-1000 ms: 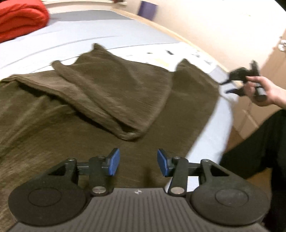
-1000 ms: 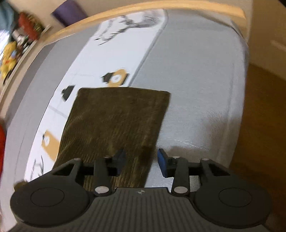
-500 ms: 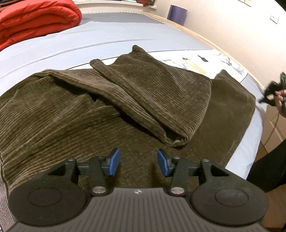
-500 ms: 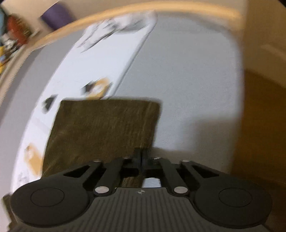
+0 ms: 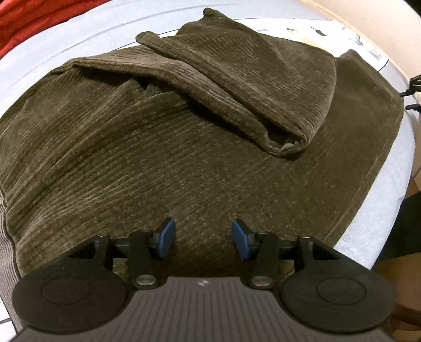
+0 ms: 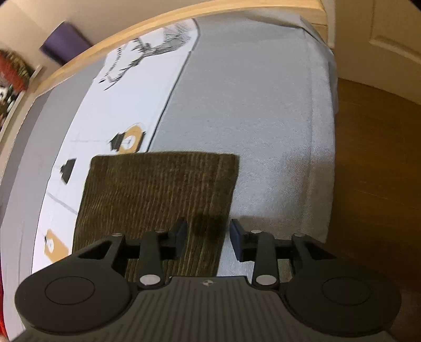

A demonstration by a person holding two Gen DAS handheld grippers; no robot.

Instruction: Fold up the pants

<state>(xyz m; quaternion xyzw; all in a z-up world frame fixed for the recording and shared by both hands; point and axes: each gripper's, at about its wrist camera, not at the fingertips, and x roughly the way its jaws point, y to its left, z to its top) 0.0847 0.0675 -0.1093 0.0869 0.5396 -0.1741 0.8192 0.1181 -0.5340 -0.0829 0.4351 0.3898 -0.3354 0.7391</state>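
Observation:
Dark olive corduroy pants (image 5: 163,157) lie spread on the bed, one leg (image 5: 250,79) folded back across the other with its hem opening facing me. My left gripper (image 5: 202,238) hovers just above the near part of the cloth, jaws opening, nothing between them. In the right wrist view the flat leg end (image 6: 158,192) lies on the sheet. My right gripper (image 6: 208,236) hangs over that leg's right edge, jaws opening, the cloth edge below the gap and no pad pressing on it.
The bed (image 6: 250,118) has a light blue sheet with a white printed panel (image 6: 126,105) and a wooden frame (image 6: 184,18). Wood floor (image 6: 373,171) lies to the right of the mattress edge. A red duvet (image 5: 31,18) is bunched at the far left.
The left gripper dropped closer to the pants and tilted downward. The right gripper snapped shut half a second ago and has come apart again over the leg's edge.

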